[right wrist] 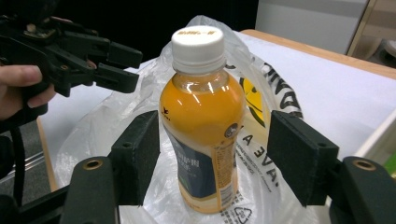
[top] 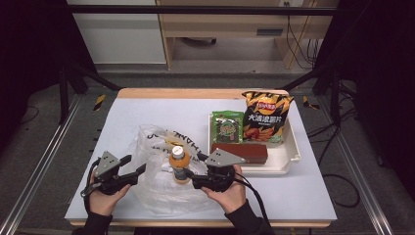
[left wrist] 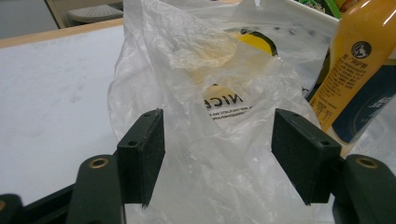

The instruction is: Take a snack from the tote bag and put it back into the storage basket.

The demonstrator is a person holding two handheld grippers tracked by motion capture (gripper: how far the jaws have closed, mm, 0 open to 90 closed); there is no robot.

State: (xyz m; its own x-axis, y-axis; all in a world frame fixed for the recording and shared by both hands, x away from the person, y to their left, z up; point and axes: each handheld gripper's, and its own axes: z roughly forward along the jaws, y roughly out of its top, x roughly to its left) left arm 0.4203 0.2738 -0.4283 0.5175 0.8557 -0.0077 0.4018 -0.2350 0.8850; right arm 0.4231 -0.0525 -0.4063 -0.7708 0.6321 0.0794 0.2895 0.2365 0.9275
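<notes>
Item one: an upright clear plastic bottle of orange juice with a white screw cap and a dark blue label [right wrist: 203, 121], standing on the crumpled translucent white plastic carrier bag with yellow and black print [top: 156, 166], near the front edge of the white bench [top: 313, 196], a little left of its middle. I have the right claw [right wrist: 212, 158] around the bottle's lower body, jaws spread and released, a gap at each side, pads not pressing. I judge the bottle full, so moderately heavy, stiff-walled but smooth and likely slippery; I would grip it at the labelled waist, below the shoulder, where the sides are straight, and keep it vertical. Item two: the bag itself, thin, limp and slick, liable to slide on the bench and to fold away from the pads; I would pinch a gathered fold or the rim rather than a flat sheet. My left claw [left wrist: 217, 158] stands open at the bag's left side, film between the jaws but not clamped. Item three: a white plastic tray [top: 293, 152] toward the right edge, holding an orange crisp packet [top: 266, 117], a green snack packet [top: 227, 127] and a brown bar [top: 244, 152].
</notes>
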